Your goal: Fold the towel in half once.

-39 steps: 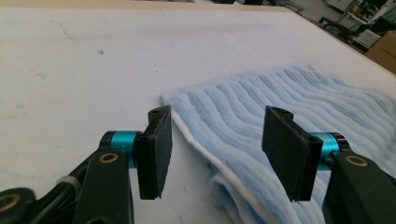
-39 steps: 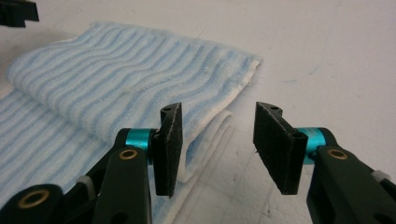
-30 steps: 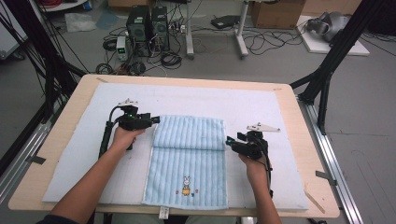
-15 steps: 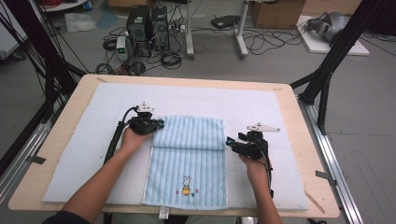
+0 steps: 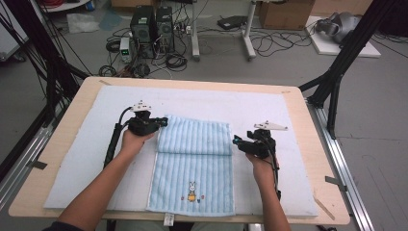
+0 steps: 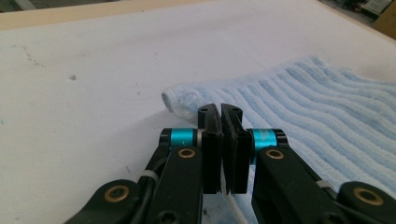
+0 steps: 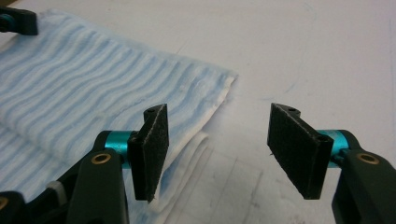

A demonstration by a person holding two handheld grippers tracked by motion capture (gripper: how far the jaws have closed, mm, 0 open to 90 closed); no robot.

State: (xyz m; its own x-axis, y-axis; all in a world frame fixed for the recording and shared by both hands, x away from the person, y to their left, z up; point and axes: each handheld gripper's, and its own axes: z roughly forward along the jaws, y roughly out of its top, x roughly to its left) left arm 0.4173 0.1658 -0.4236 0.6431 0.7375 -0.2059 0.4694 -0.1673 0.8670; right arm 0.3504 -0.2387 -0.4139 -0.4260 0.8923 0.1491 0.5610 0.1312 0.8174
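One ribbed terry towel (image 5: 195, 159), folded, left gripper (image 6: 223, 135) seemingly pinching its corner

You are looking at a wooden table (image 5: 77, 144) carrying a white mat (image 5: 250, 108) across most of its top. Beyond its far edge, black computer towers (image 5: 153, 26) are standing on the grey floor (image 5: 375, 120) among tangled cables (image 5: 269, 45), and a cardboard box (image 5: 284, 12) is sitting further back.
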